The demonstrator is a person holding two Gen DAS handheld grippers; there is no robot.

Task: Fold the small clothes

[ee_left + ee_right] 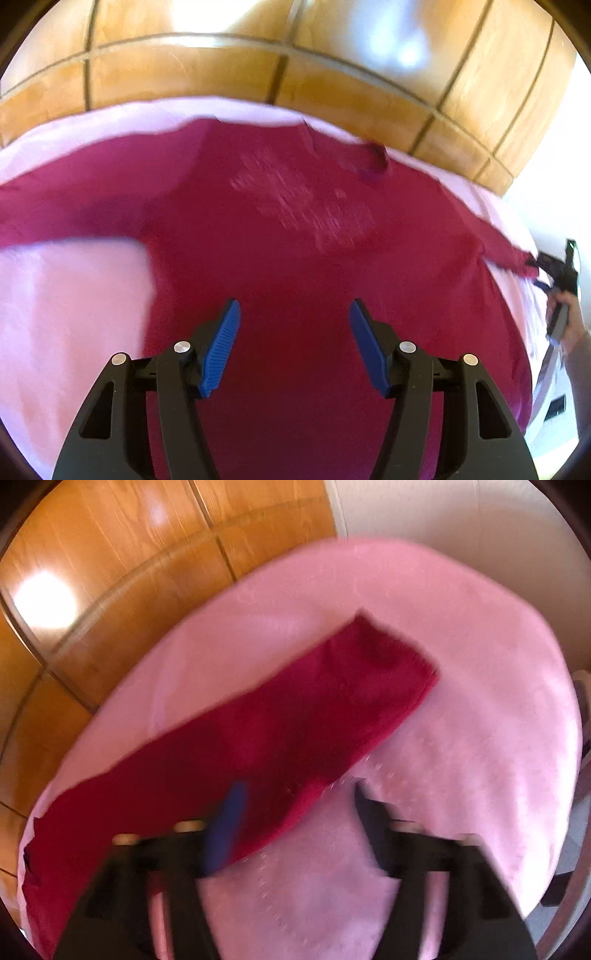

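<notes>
A dark red long-sleeved shirt [280, 229] lies spread flat on a pink cloth [66, 317], a faded print on its chest. My left gripper [295, 314] is open and empty, hovering over the shirt's body. In the left wrist view the right gripper [554, 269] shows at the far right, at the end of the shirt's sleeve. In the blurred right wrist view my right gripper [295, 801] is open, just above that red sleeve [295, 716], which lies stretched out across the pink cloth [461, 701]. Its left finger [229, 827] is over the sleeve.
The pink cloth covers a surface that stands on a brown tiled floor [258, 62], also seen in the right wrist view [110, 554]. A pale wall [461, 520] is beyond the cloth's far edge. A person's hand [572, 325] is at the right.
</notes>
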